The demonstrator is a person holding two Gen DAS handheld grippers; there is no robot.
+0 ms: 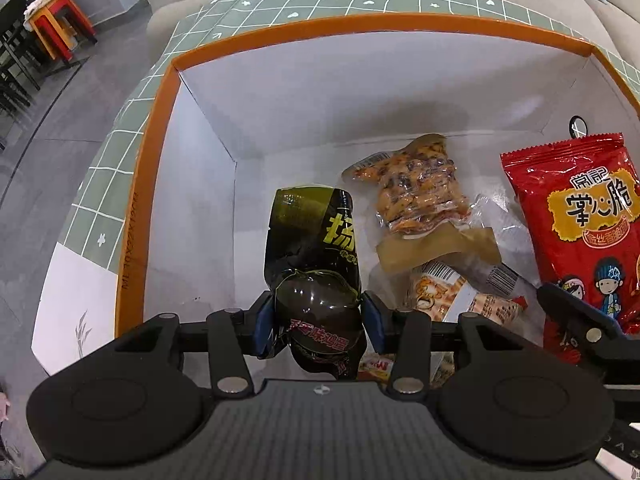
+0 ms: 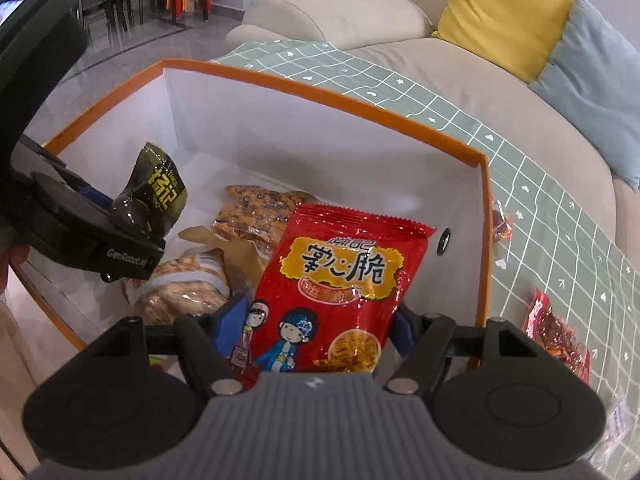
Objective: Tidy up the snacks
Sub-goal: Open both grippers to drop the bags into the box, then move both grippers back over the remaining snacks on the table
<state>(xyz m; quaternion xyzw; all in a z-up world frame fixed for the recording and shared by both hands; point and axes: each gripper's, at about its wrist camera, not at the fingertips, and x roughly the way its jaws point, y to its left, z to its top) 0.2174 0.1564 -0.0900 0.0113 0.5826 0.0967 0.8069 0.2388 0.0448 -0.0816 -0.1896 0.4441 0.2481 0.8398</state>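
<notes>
Left gripper (image 1: 318, 322) first: its blue pads are clamped on either side of a glossy dark olive-and-black snack pouch with yellow lettering (image 1: 312, 264), and the pouch hangs nose-down inside the box. From the right wrist view the same left gripper (image 2: 124, 220) comes in from the left edge, pouch (image 2: 154, 192) crumpled in its grip above the box floor.

Over to the right gripper (image 2: 314, 326): blue pads squeezing the lower sides of a shiny red plastic snack bag with a yellow label and cartoon children (image 2: 340, 284). That bag stands tilted, its top leaning toward the far wall, its lower end down in the jaws. In the left wrist view the red bag (image 1: 580, 232) sits at the right side of the box.

Both are inside the large open cardboard box with white inner walls and an orange rim (image 1: 280, 100). On its floor, between the two held packs, lies a clear vacuum pack of orange-brown spiced pieces (image 1: 420, 188), and nearer the grippers a clear bag of pale peanuts with a barcode label (image 1: 452, 296), touching it.

The box rests on a sage-green cloth with a white grid and tiny symbols (image 2: 540, 184). Outside the box's right wall, small red wrapped snacks (image 2: 556, 328) lie on that cloth. Behind is a beige sofa (image 2: 460, 92) with a yellow cushion (image 2: 504, 16) and a light blue cushion (image 2: 596, 80).
</notes>
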